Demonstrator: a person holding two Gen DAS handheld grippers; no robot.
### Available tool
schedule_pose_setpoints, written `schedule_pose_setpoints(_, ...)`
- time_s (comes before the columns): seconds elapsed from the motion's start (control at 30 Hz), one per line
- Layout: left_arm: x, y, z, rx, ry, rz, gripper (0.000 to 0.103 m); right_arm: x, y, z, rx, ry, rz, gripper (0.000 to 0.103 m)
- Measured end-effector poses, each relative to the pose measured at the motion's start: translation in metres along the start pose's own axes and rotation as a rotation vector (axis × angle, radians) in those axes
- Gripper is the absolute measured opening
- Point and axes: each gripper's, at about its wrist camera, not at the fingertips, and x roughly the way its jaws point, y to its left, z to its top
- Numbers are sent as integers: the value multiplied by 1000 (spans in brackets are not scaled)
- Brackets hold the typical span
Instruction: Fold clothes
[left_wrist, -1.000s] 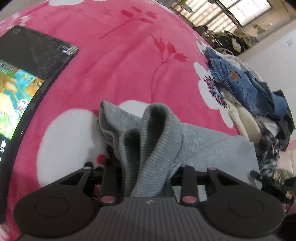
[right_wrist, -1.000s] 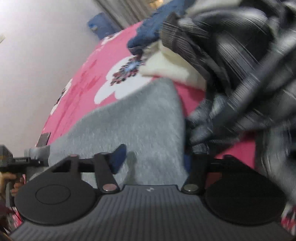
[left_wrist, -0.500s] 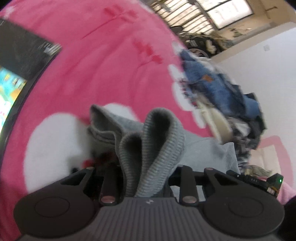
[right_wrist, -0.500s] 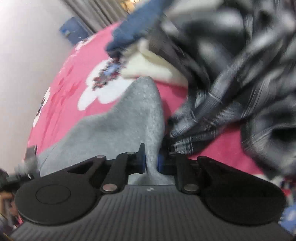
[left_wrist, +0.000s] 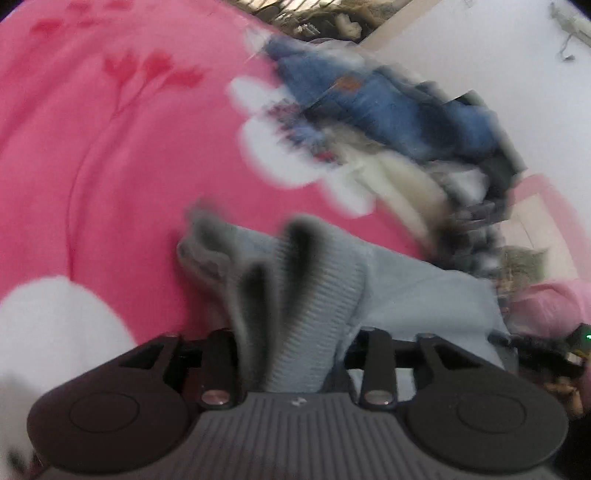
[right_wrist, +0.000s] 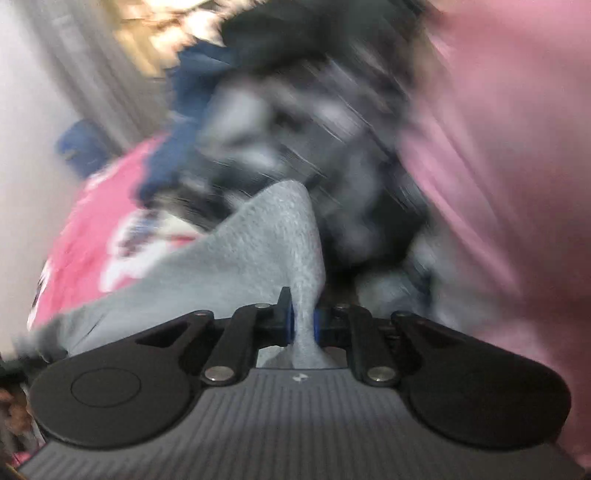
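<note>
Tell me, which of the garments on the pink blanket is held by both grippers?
The grey sweater. The left gripper holds its ribbed edge, the right gripper pinches another part. The blue jeans and other clothes lie untouched in the pile.

place: home bedroom; evidence: pink floral fleece blanket (left_wrist: 147, 155) as work surface; heap of unfolded clothes (left_wrist: 388, 122); curtain (right_wrist: 85, 74) by lit window

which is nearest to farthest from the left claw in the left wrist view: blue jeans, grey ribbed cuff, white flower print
1. grey ribbed cuff, between the left claw's fingers
2. white flower print, farther out on the pink blanket
3. blue jeans, top right, on the clothes pile
</note>
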Motion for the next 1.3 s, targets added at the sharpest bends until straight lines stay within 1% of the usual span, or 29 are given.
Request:
schedule_pose_setpoints(0.03, -3, 5, 0, -36, -13, -31, 42, 18, -9, -10, -29, 57, -42, 20)
schedule_pose_setpoints(0.07, -9, 6, 1, -70, -11, -27, 45, 29, -12, -18, -82, 83, -68, 26)
schedule_pose_setpoints(0.1, -20, 2, 0, -95, -24, 10, 48, 29, -7, -23, -158, 70, -68, 26)
schedule_pose_setpoints(0.13, -33, -5, -5, -115, -59, 71, 53, 25, -2, -25, -214, 70, -67, 30)
schedule_pose_setpoints(0.17, -46, -12, -9, -134, -94, 133, 53, 21, 2, -26, -260, 72, -69, 38)
schedule_pose_setpoints(0.23, -71, -35, -24, -125, -186, 293, 56, 16, 6, -27, -274, 68, -102, 38)
schedule_pose_setpoints(0.27, -81, -52, -35, -65, -242, 391, 58, 14, 7, -28, -271, 62, -123, 38)
schedule_pose_setpoints(0.3, -87, -72, -45, 37, -294, 482, 58, 12, 11, -29, -269, 51, -154, 39)
schedule_pose_setpoints(0.37, -90, -116, -68, 302, -408, 718, 56, 4, 25, -29, -295, -14, -227, 40)
schedule_pose_setpoints(0.4, -88, -132, -79, 421, -460, 811, 56, -3, 34, -29, -332, -66, -258, 44)
schedule_pose_setpoints(0.43, -87, -141, -83, 477, -482, 832, 56, -14, 43, -31, -397, -143, -290, 50)
schedule_pose_setpoints(0.47, -85, -147, -84, 488, -488, 799, 56, -22, 49, -34, -457, -222, -324, 65)
schedule_pose_setpoints(0.5, -83, -151, -84, 482, -488, 742, 55, -29, 51, -34, -488, -276, -327, 67)
schedule_pose_setpoints(0.57, -74, -148, -73, 380, -441, 477, 49, -37, 51, -27, -491, -310, -222, 67)
schedule_pose_setpoints(0.6, -63, -145, -66, 334, -401, 329, 42, -35, 53, -24, -488, -305, -124, 67)
schedule_pose_setpoints(0.63, -51, -141, -59, 286, -360, 199, 27, -33, 57, -24, -494, -298, -16, 67)
schedule_pose_setpoints(0.67, -36, -139, -51, 233, -316, 123, 15, -29, 60, -24, -501, -284, 79, 68)
schedule_pose_setpoints(0.77, 14, -128, -37, 54, -223, -49, 15, 6, 77, -25, -416, -215, 358, 73)
schedule_pose_setpoints(0.8, 28, -119, -38, 4, -192, -59, 15, 19, 81, -25, -353, -167, 434, 74)
schedule_pose_setpoints(0.83, 42, -110, -40, -43, -162, -52, 11, 34, 83, -26, -287, -83, 497, 74)
schedule_pose_setpoints(0.87, 52, -100, -44, -82, -143, -6, 3, 49, 82, -29, -245, -1, 535, 74)
schedule_pose_setpoints(0.93, 55, -80, -49, -148, -173, -45, 4, 73, 73, -39, -188, 118, 572, 71)
schedule_pose_setpoints(0.97, 51, -79, -47, -168, -193, -19, 3, 71, 66, -45, -188, 106, 588, 68)
schedule_pose_setpoints(1.0, 43, -83, -46, -169, -243, 48, 3, 63, 60, -48, -203, 95, 586, 65)
schedule_pose_setpoints(1.1, 19, -88, -36, -72, -405, 298, 3, 41, 44, -53, -250, 77, 471, 61)
schedule_pose_setpoints(1.13, 14, -81, -31, -92, -405, 333, 3, 37, 37, -53, -244, 72, 440, 60)
schedule_pose_setpoints(1.2, 5, -75, -24, -165, -394, 330, 3, 28, 28, -49, -202, 56, 400, 59)
schedule_pose_setpoints(1.27, -3, -94, -26, -102, -419, 335, 7, 14, 33, -36, -190, -18, 362, 63)
schedule_pose_setpoints(1.3, -3, -112, -29, -17, -445, 325, 8, 7, 35, -30, -184, -55, 343, 63)
